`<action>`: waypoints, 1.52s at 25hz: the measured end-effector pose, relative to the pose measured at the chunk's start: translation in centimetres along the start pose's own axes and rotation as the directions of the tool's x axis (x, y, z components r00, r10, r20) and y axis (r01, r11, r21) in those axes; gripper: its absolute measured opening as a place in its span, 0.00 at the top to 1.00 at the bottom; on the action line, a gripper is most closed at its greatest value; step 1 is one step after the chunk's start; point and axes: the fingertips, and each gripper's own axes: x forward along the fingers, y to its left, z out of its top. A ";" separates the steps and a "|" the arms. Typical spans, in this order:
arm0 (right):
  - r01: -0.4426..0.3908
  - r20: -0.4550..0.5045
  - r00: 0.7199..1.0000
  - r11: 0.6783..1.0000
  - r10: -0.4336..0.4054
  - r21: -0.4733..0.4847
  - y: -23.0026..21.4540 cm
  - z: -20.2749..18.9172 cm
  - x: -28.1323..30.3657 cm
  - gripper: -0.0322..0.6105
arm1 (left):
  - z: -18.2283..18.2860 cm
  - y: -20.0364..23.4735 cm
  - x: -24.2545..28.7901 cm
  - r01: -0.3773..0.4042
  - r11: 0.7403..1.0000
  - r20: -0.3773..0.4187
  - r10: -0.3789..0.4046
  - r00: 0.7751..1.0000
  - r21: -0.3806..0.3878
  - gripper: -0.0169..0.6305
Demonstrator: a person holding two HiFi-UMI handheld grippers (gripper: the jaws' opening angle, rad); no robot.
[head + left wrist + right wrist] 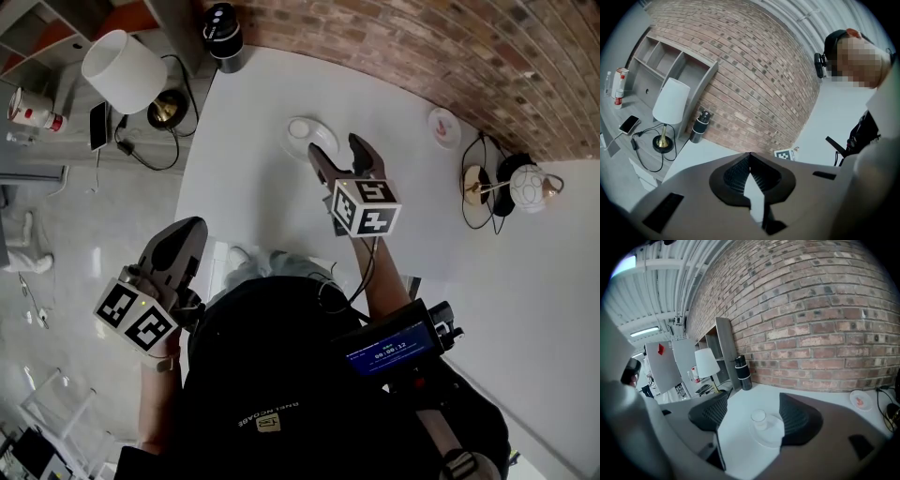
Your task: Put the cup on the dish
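White worktop (262, 94) under a brick wall (422, 47), and the action is all at upper centre of the head view. The dish (323, 131) lies there with the right tool (337, 147) poised just at its near edge.

From the right gripper view, the right tool (754, 397) has its jaws spread wide with nothing between the pads. Framed just beyond them is the cup (758, 417), upright and already standing on the dish (774, 434), a little left of its centre. So the placing looks done, or all but done.

The cup is small and clear, glass or hard plastic by the look of it. I'd judge it light, stiff and smooth-walled, so it could slip in a loose pinch or tip if nudged at the rim. The place to take it is across the side wall, about halfway up, with the jaws square to it.

Now the left tool (750, 154): its tips meet, closed on nothing. It is held low at lower left of the head view (187, 234), well away from the dish.

On the views, the head view from overhead hardly separates the clear cup from the pale dish, and only the right gripper view shows it standing upright. The left gripper view shows neither, just a lamp (670, 101) and a dark flask (698, 126) at the left of the frame.
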 end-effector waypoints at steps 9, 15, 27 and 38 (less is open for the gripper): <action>-0.008 0.134 0.991 1.000 0.006 0.009 1.8 5.8 -6.7 0.42 | 1.4 -1.4 2.7 0.137 0.990 -0.034 -0.136 0.990 0.035 0.97; 0.024 0.164 0.986 1.000 -0.023 0.001 2.1 6.7 -10.2 0.43 | 1.9 -2.5 4.9 0.219 0.975 -0.057 -0.216 0.975 0.049 0.97; 0.049 0.295 0.954 0.998 -0.059 0.041 2.6 8.5 -16.6 0.65 | 2.4 -5.1 7.8 0.329 0.941 -0.105 -0.320 0.942 0.079 0.97; 0.079 0.332 0.938 0.995 -0.096 0.066 2.7 9.0 -18.3 0.68 | 2.9 -5.1 8.6 0.353 0.933 -0.107 -0.345 0.932 0.067 0.97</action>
